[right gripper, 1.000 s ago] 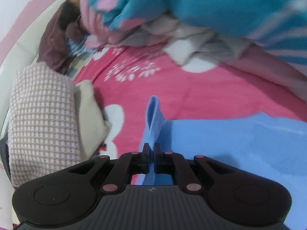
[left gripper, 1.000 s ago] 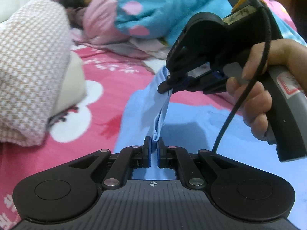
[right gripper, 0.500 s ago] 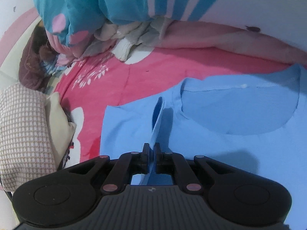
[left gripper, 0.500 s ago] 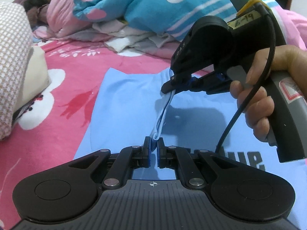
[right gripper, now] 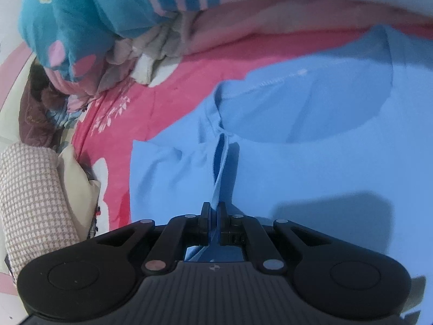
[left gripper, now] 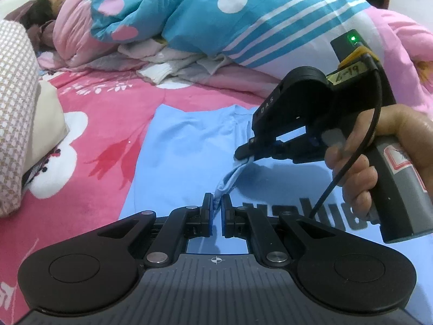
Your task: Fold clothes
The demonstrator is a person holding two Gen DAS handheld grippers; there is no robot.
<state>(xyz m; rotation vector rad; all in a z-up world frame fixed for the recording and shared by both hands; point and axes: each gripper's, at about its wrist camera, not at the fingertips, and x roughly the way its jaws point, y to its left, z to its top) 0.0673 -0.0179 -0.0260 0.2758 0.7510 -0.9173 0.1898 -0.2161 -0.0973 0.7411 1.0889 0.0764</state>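
Note:
A light blue T-shirt (left gripper: pixel 186 146) lies spread on the pink bedsheet (left gripper: pixel 108 124), its round neckline (right gripper: pixel 305 108) showing in the right wrist view. My left gripper (left gripper: pixel 217 200) is shut on a bunched fold of the shirt's fabric. My right gripper (left gripper: pixel 245 155), held by a hand (left gripper: pixel 379 146), is shut on the same strip a short way farther along; in its own view the right gripper (right gripper: pixel 214 208) pinches a thin upright ridge of blue cloth. Dark lettering (left gripper: pixel 303 211) shows on the shirt under the right gripper.
A blue and pink quilt (left gripper: pixel 216 19) is heaped along the far side of the bed, with loose clothes (left gripper: pixel 167 62) under its edge. A checked pillow (left gripper: pixel 16 113) lies at the left. A person (left gripper: pixel 46 27) lies at the far left, under pink covers.
Both grippers have carried the pinched fold across and down over the shirt. More of the flat shirt and its neckline now show, and the held strip lies lower and slacker.

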